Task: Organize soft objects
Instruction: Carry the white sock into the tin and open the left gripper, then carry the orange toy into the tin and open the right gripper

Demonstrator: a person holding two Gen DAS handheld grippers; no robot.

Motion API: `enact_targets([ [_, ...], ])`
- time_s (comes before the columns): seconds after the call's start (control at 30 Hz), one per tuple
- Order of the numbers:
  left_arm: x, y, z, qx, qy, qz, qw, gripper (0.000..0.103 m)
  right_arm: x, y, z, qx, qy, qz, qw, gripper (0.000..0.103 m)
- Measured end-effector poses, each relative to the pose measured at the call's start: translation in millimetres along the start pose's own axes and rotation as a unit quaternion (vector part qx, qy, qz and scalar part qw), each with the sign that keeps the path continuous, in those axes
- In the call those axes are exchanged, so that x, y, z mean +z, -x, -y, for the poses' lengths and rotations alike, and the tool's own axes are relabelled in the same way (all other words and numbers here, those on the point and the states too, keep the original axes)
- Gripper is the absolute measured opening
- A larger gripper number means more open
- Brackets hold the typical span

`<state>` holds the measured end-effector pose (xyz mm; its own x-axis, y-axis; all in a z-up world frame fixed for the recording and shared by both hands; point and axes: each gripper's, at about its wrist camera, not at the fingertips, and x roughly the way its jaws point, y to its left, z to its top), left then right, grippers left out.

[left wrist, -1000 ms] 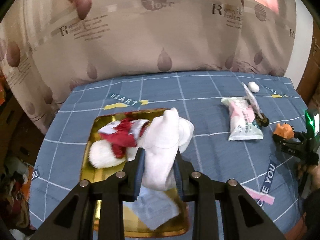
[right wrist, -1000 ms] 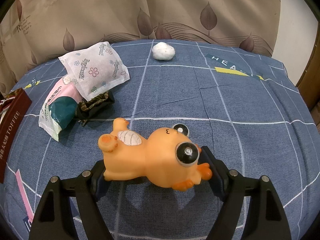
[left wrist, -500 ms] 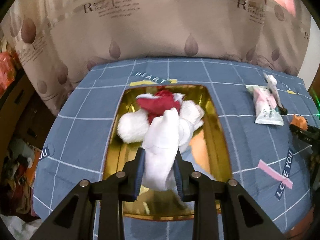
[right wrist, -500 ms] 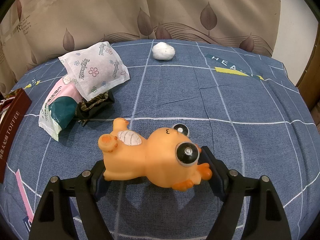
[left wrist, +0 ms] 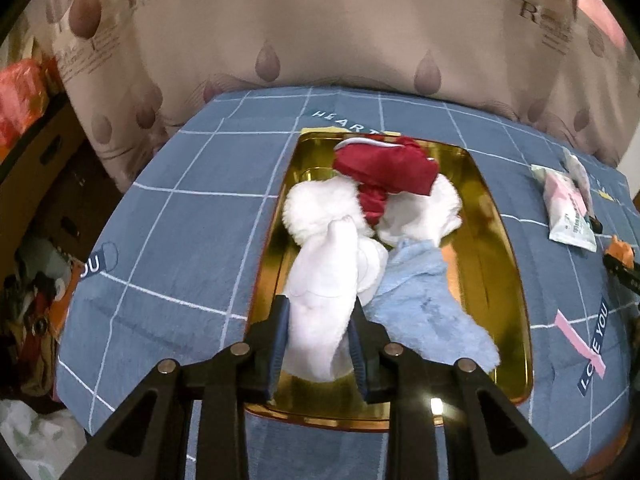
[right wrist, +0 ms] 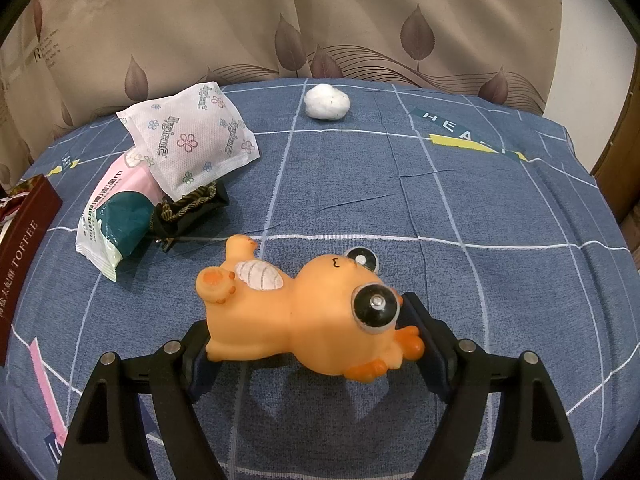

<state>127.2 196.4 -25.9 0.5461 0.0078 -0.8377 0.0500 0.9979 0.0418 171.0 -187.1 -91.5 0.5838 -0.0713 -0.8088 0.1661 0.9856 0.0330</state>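
Note:
My left gripper [left wrist: 318, 344] hangs over the near end of a gold tray [left wrist: 516, 280]. A white sock-like cloth [left wrist: 324, 280] fills the gap between its pads. The jaws are opening, and the pads still touch the cloth. Its free end droops onto the pile in the tray: a fluffy white piece [left wrist: 316, 204], a red cloth [left wrist: 384, 168] and a light blue cloth [left wrist: 420, 304]. My right gripper [right wrist: 308, 336] is shut on an orange rubber animal toy [right wrist: 320, 312], one pad at its rear and one at its head, just above the blue checked bedspread.
Left of the toy lie a flowered white sachet [right wrist: 192, 136], a pink and green tissue pack [right wrist: 116, 216] and a black pouch [right wrist: 188, 212]. A white ball [right wrist: 327, 101] sits at the back. A dark red toffee box [right wrist: 24, 248] is at the far left. Curtains hang behind the bed.
My left gripper has swung over the tray and come lower, carrying the white cloth, and its jaws have spread a little. The right gripper and the orange toy have not moved.

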Motion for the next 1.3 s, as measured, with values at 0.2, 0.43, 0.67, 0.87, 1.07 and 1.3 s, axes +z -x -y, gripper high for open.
enact_targets([
  [0.2,0.6,-5.7,-6.8,0.006,0.016,-0.013,0.9998,0.036,0.4,-0.3,0.2,0.001,0.001,0.0,1.0,0.078],
  [0.43,1.7,1.3,-8.6,0.004,0.014,-0.02,0.9997,0.047,0.2,0.3,1.7,0.003,0.001,0.0,1.0,0.078],
  [0.67,-2.4,37.9,2.8,0.048,-0.012,0.036,0.9981,0.049,-0.3,1.0,3.3,0.005,0.002,0.0,1.0,0.078],
  [0.87,-21.8,65.0,9.1,0.077,-0.015,0.083,0.9935,0.052,-0.9,1.6,6.3,0.01,-0.001,0.001,1.0,0.077],
  [1.07,-38.1,69.4,8.5,0.084,-0.014,0.091,0.9922,0.052,-1.3,6.8,10.7,0.011,0.0,0.008,1.0,0.075],
  [1.3,-45.8,64.0,10.4,0.076,-0.019,0.087,0.9931,0.052,-4.5,21.9,20.8,0.003,-0.011,0.022,1.0,0.074],
])
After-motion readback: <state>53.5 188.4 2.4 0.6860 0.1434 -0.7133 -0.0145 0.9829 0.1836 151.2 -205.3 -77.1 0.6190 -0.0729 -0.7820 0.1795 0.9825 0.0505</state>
